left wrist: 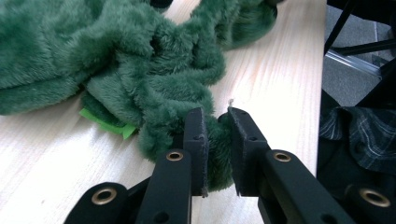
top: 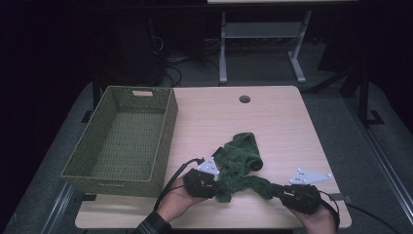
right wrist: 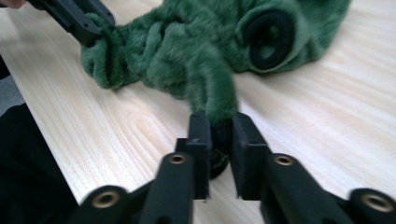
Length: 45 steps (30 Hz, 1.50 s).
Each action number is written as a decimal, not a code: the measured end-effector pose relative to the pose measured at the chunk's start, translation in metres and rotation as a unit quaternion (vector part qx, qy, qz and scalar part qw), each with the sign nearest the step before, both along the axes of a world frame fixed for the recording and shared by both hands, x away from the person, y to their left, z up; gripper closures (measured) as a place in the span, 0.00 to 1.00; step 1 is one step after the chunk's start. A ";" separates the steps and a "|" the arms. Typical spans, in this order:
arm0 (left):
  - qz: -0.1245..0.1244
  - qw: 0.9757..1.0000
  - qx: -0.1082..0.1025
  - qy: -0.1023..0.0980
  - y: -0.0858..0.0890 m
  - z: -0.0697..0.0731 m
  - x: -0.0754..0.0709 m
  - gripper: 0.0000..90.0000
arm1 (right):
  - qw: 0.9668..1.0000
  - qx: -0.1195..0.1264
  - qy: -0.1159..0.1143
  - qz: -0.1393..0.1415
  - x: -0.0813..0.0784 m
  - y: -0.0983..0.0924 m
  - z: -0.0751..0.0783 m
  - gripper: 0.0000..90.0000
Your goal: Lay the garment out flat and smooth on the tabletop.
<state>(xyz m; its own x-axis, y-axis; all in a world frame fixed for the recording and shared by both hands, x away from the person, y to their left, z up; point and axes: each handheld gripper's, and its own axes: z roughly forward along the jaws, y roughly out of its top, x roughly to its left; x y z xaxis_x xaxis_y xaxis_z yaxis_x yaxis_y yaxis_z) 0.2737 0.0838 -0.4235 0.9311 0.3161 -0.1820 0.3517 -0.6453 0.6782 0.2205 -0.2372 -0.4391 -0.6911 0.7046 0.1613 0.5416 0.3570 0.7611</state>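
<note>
Lying crumpled on the pale wooden worktop, near its front edge, a green plush cloth is gripped at two ends. The left gripper is clamped on a fold of the fleece, its fingers pressed into the pile. The right gripper is likewise closed on a twisted strand of the cloth (drawn thin between the fingers). A green woven basket is seen to the left, apart from the cloth.

The high view was dim, its surroundings nearly black, and only the pale wooden worktop caught light. Both gripper views were brighter. The right gripper view was soft with blur.
</note>
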 end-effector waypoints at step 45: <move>0.019 0.995 0.098 -0.021 -0.010 -0.028 -0.001 1.00 | 0.995 -0.095 0.033 -0.004 0.028 -0.001 -0.022 1.00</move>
<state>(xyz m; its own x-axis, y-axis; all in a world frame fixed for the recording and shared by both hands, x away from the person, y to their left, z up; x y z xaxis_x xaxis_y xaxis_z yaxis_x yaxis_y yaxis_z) 0.2728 0.0739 -0.4517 0.9234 0.3765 -0.0753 0.3526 -0.7538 0.5545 0.2489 -0.2385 -0.4611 -0.6780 0.7318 0.0698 0.5918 0.4870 0.6424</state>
